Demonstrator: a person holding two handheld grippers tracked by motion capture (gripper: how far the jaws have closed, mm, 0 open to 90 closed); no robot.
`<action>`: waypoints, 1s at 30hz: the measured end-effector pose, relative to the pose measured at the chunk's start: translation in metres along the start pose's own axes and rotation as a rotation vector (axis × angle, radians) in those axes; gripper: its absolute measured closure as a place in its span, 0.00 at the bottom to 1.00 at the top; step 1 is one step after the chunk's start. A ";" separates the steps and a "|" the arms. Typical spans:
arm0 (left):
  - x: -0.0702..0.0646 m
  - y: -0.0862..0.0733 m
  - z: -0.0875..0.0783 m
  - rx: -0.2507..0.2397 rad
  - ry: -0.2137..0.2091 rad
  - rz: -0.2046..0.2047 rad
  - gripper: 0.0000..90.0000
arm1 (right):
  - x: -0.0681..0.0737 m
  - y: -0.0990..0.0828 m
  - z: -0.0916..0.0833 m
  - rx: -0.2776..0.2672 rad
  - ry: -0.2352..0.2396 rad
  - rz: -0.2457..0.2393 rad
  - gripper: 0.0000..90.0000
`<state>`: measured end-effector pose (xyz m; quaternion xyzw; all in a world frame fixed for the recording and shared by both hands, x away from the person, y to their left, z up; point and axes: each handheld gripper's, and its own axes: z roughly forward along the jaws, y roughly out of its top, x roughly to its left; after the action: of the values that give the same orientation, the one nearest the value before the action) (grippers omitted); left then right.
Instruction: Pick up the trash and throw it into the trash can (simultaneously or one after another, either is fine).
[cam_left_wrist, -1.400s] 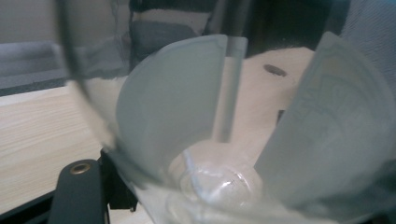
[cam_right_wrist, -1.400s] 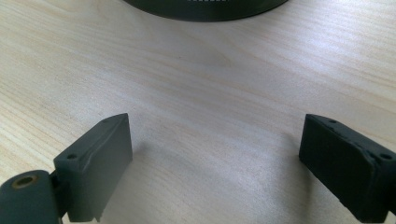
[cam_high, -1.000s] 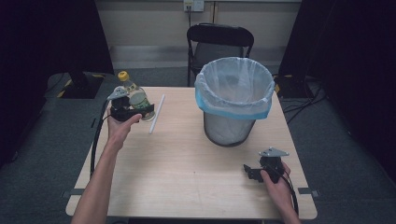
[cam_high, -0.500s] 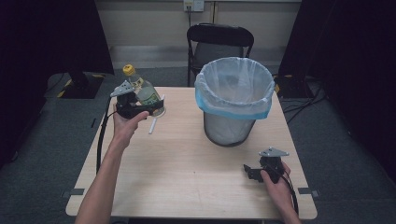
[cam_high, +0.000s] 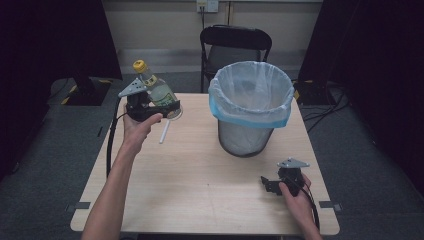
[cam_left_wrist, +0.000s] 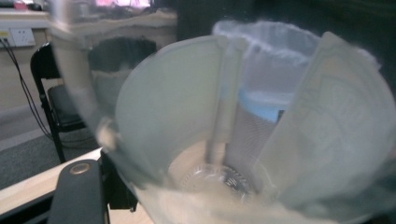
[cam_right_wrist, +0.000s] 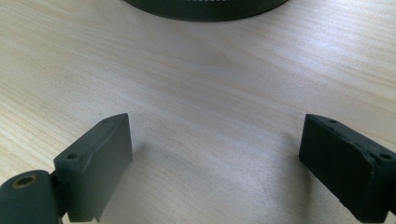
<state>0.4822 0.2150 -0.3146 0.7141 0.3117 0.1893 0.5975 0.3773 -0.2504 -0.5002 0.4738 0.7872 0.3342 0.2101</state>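
Bottle (cam_high: 157, 92), clear plastic with a yellow cap, is up in the air left of the trash bin (cam_high: 251, 107), clamped across its body by the left gripper (cam_high: 150, 107); jaws are fairly wide but closed onto the bottle, which tilts with the cap pointing up and away from the bin and its base toward the bin. In the left gripper view the bottle (cam_left_wrist: 243, 140) is seen from close up and blurred, base ridges near the bottom, with the bin's white liner and blue band visible through the plastic; one black jaw sits at lower left. A white straw-like stick (cam_high: 164, 133) lies flat on the table (cam_high: 200, 200) left of the bin, just below the held bottle, touching neither. The trash bin is a dark mesh basket with a white bag folded over the rim and stands upright on the far right part of the table; a black chair (cam_high: 235, 42) is behind the bin, off the table. Right gripper (cam_high: 272, 184) rests low at the table's near edge, in front of the bin and slightly to its right, jaws spread wide apart with nothing between them; the right gripper view shows bare wood between the two black pads (cam_right_wrist: 100, 158) and the bin's dark base (cam_right_wrist: 205, 9) at the top.
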 end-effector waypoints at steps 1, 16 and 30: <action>-0.002 0.004 0.000 -0.005 0.003 0.009 0.31 | 0.000 0.000 0.000 0.000 -0.001 0.001 0.10; -0.019 0.041 0.005 -0.057 -0.041 0.040 0.31 | 0.000 0.000 0.000 0.000 -0.001 0.000 0.10; -0.036 0.066 0.020 -0.083 -0.089 0.063 0.31 | 0.000 0.000 0.000 0.000 -0.001 0.000 0.09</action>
<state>0.4831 0.1705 -0.2514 0.7060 0.2539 0.1888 0.6336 0.3774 -0.2504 -0.5002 0.4741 0.7870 0.3339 0.2107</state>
